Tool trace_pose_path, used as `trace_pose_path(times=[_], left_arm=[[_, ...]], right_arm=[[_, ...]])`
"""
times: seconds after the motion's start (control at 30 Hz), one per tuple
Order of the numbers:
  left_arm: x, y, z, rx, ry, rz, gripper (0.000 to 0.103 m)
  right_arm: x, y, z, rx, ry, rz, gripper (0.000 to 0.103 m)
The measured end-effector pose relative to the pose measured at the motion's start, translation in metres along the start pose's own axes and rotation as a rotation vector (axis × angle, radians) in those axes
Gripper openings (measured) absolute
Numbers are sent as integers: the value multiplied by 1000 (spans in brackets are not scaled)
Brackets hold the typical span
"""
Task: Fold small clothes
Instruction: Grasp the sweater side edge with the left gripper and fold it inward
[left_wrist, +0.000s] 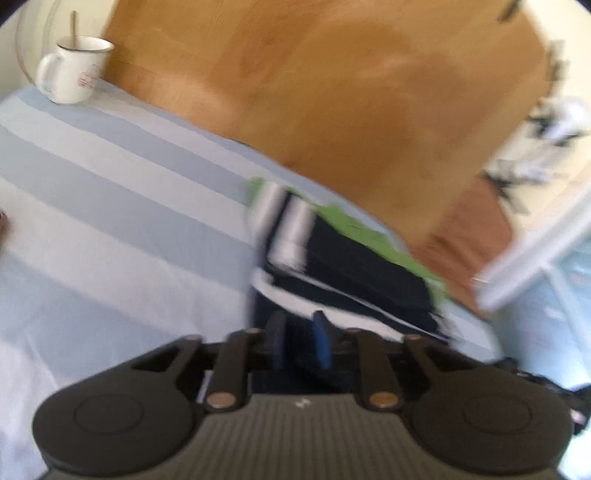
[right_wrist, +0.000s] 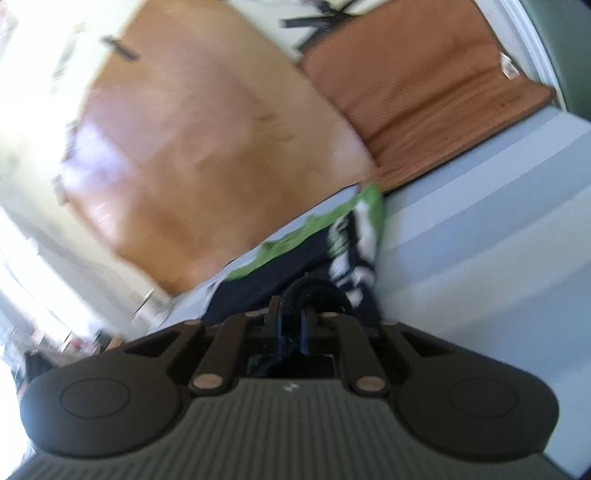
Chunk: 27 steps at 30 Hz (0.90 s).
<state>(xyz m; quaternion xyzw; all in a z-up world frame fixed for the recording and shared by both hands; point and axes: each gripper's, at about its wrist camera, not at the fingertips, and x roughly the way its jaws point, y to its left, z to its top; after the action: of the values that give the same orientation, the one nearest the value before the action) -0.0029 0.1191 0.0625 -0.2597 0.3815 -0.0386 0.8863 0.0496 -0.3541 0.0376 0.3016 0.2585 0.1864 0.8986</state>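
Observation:
A small navy garment with white stripes (left_wrist: 369, 266) lies on a green cloth (left_wrist: 373, 230), on the pale blue striped sheet (left_wrist: 110, 166). My left gripper (left_wrist: 299, 332) sits at the garment's near edge. Its blue pads (left_wrist: 322, 341) stand a little apart and dark fabric fills the gap between them. In the right wrist view the same garment (right_wrist: 269, 269) stretches ahead. My right gripper (right_wrist: 291, 321) has its pads close together, and a bunched loop of the dark fabric bulges just above them. Both views are smeared by motion.
A white mug (left_wrist: 72, 70) with a spoon in it stands at the far left of the sheet. Beyond the sheet's edge I see orange-brown wooden floor (left_wrist: 332, 92) and a brown mat (right_wrist: 424, 81). The striped sheet (right_wrist: 480, 240) extends to the right of the garment.

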Motion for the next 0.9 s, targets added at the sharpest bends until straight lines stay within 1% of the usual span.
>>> trace_pose_path(times=[0.03,0.07,0.1,0.13,0.23,0.3,0.33,0.4,0.5,0.57,0.6,0.63,0.67,0.7,0.77,0.87,0.9], left_arm=[[5,-1,3,9,-15,54,26],[7,1,3,10,-20,65,28],[6,6,3,11,-17,38,37],[3,10,0,18,-17,9,46],[-8,19,-14,59,-23,1,47],[-12,18,-24,86,-7,-20,48],[-12,18,-31,101,6,-20,53],[-13,16,-42,118,33,-19,56],[-11,12,-57,114,86,-53,56],[-8,9,-64,110,117,-87,55],[-4,5,-67,113,129,-92,49],[-1,1,-69,123,135,-81,30],[0,-1,-70,141,136,-56,16],[4,-4,-70,155,156,-31,8],[3,-4,-68,176,175,-17,8],[-8,-2,-69,239,194,15,9],[-9,-3,-69,255,205,23,12]], right_arm=[[7,0,1,-9,-21,-49,31],[9,-3,1,-11,-40,-89,46],[5,-5,-1,-10,-50,-87,51],[0,-8,-3,-11,-57,-65,55],[-18,-11,-15,-35,-41,-24,55],[-24,-5,-21,-73,-17,-8,55],[-26,0,-23,-94,-15,-16,55],[-31,-1,-31,-117,-11,-53,55],[-39,-10,-44,-98,30,-89,55],[-42,-17,-53,-59,65,-74,55],[-40,-19,-59,-37,84,-62,55],[-41,-20,-64,-37,80,-51,49],[-42,-18,-68,-59,84,-59,25],[-41,-15,-69,-77,102,-79,14],[-47,-14,-67,-78,99,-86,12],[-52,-11,-64,-127,116,-131,11],[-52,-13,-64,-131,134,-131,12]])
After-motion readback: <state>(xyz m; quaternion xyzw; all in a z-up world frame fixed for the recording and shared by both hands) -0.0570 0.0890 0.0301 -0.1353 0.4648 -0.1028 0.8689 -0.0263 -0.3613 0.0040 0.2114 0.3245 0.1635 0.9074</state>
